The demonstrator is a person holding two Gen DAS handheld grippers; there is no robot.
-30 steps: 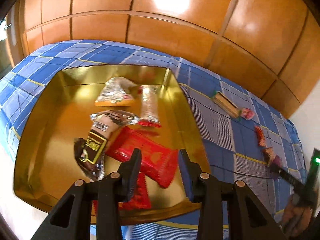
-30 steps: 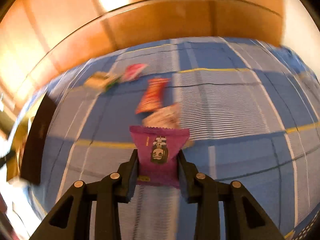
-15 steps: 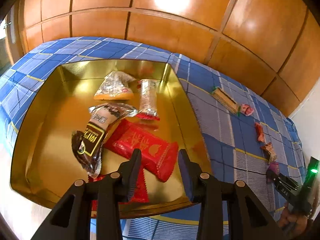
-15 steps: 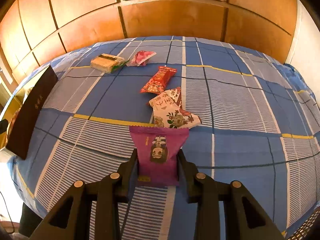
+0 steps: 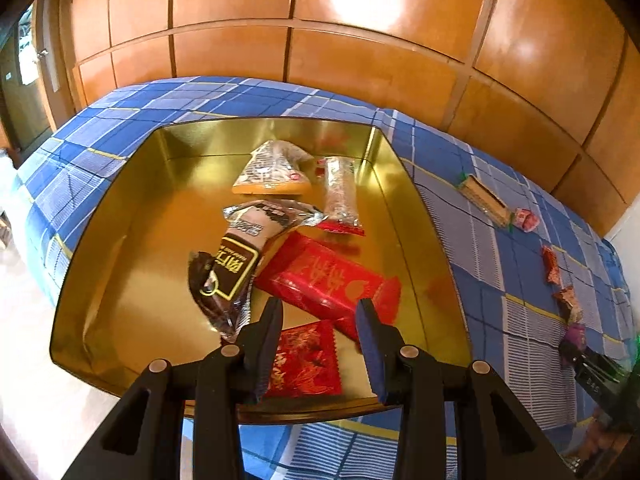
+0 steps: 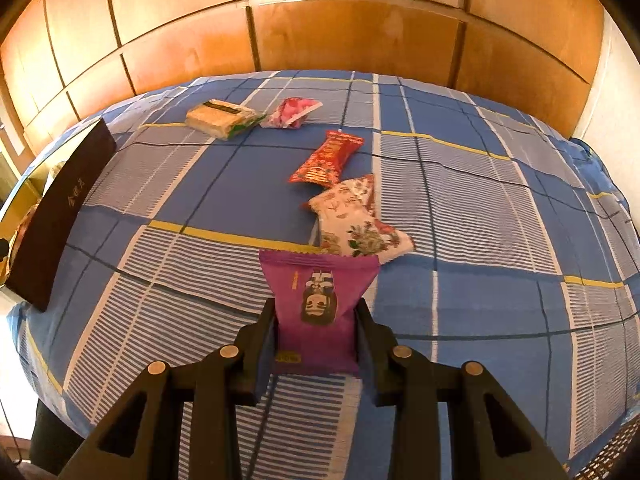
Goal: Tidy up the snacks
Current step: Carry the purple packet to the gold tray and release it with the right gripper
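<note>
My right gripper [image 6: 316,308] is shut on a purple snack packet [image 6: 318,304] and holds it above the blue checked cloth. Beyond it lie a floral white packet [image 6: 356,224], a red packet [image 6: 326,158], a pink packet [image 6: 290,114] and a tan wafer pack [image 6: 220,118]. My left gripper [image 5: 318,312] is open and empty over the near side of the gold tray [image 5: 116,216]. The tray holds a large red packet [image 5: 328,280], a small red packet [image 5: 306,360], a brown packet [image 5: 230,272] and two clear-wrapped snacks [image 5: 272,170].
The tray's dark outer wall [image 6: 52,216] stands at the left in the right wrist view. A wooden panelled wall [image 6: 320,32] runs behind the bed. The right gripper with the purple packet [image 5: 576,336] shows at the far right of the left wrist view.
The right gripper swung and steadied, holding the purple packet throughout; the loose packets now look closer. The left gripper drew back a little from the tray and stayed open.
</note>
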